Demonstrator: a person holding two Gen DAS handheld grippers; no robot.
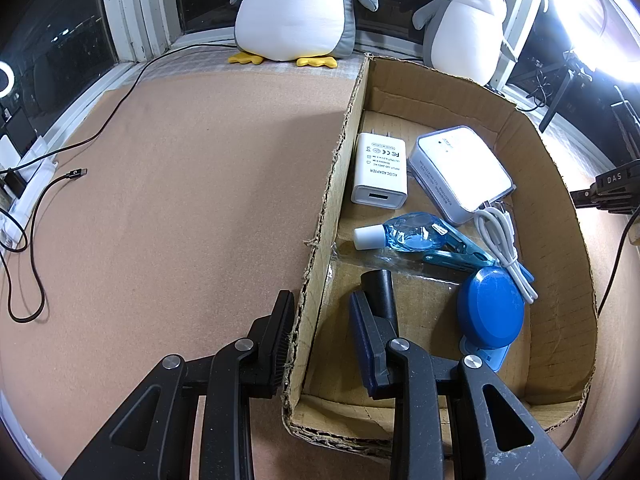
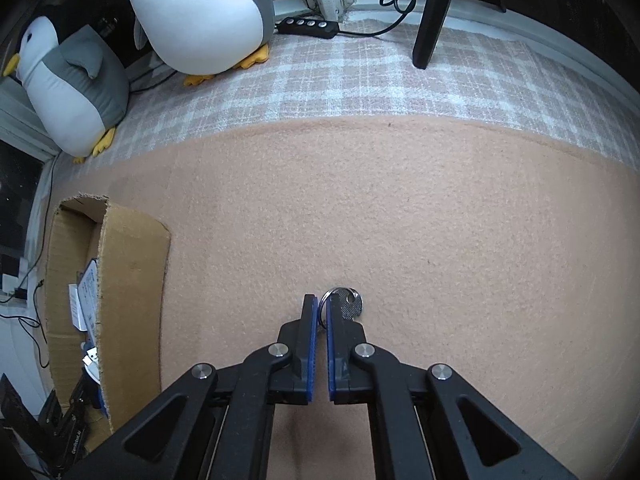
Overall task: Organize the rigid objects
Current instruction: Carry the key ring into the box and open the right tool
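An open cardboard box (image 1: 560, 208) sits on the tan felt mat. In it lie a white AC adapter (image 1: 380, 172), a white power bank (image 1: 460, 168), a clear blue bottle (image 1: 404, 234), a teal clip (image 1: 456, 256), a coiled white cable (image 1: 504, 244), a blue round case (image 1: 490, 312) and a black tube (image 1: 380, 292). My left gripper (image 1: 320, 300) is open and straddles the box's left wall, one finger outside and one inside. On the mat, my right gripper (image 2: 322, 304) is closed on the ring of a silver key (image 2: 350, 305). The box (image 2: 132, 248) is to its left.
Two plush penguins (image 1: 296, 8) (image 1: 464, 20) stand by the window at the back. A black USB cable (image 1: 76, 174) trails over the mat's left side. A black stand leg (image 2: 430, 20) and an inline switch (image 2: 308, 26) rest on the checked cloth.
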